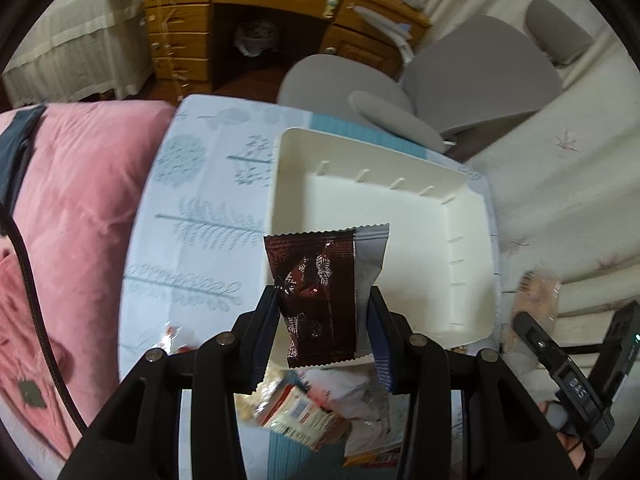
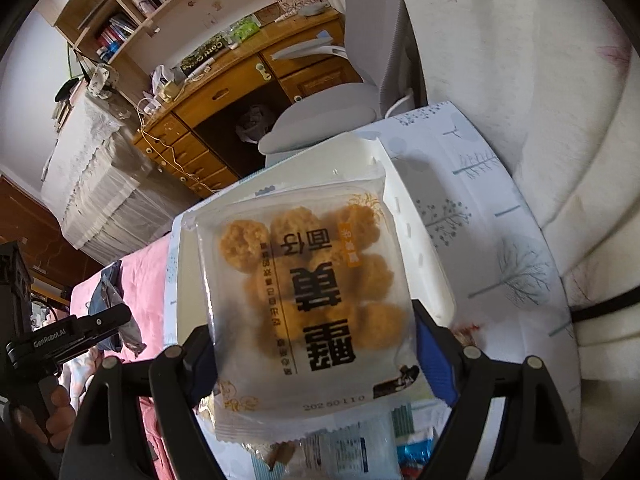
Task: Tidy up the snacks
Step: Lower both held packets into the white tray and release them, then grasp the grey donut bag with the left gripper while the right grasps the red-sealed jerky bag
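My left gripper [image 1: 323, 296] is shut on a dark brown snack packet [image 1: 316, 280] with a silver edge, which hangs over the near rim of an empty white tray [image 1: 404, 236]. My right gripper [image 2: 312, 320] is shut on a wide clear pack of golden puffs [image 2: 304, 280] with black lettering, its pads against both sides. That pack hides most of the white tray [image 2: 424, 272]. Loose snack packets [image 1: 304, 416] lie blurred on the table under my left fingers, and more snack packets [image 2: 340, 452] show below the clear pack.
The tray stands on a pale tablecloth [image 1: 192, 208] printed with trees. A pink quilt [image 1: 80, 200] lies to the left. A grey chair [image 1: 460, 80] and a wooden desk [image 1: 240, 20] stand beyond the table. A white cushion [image 2: 520, 80] lies right.
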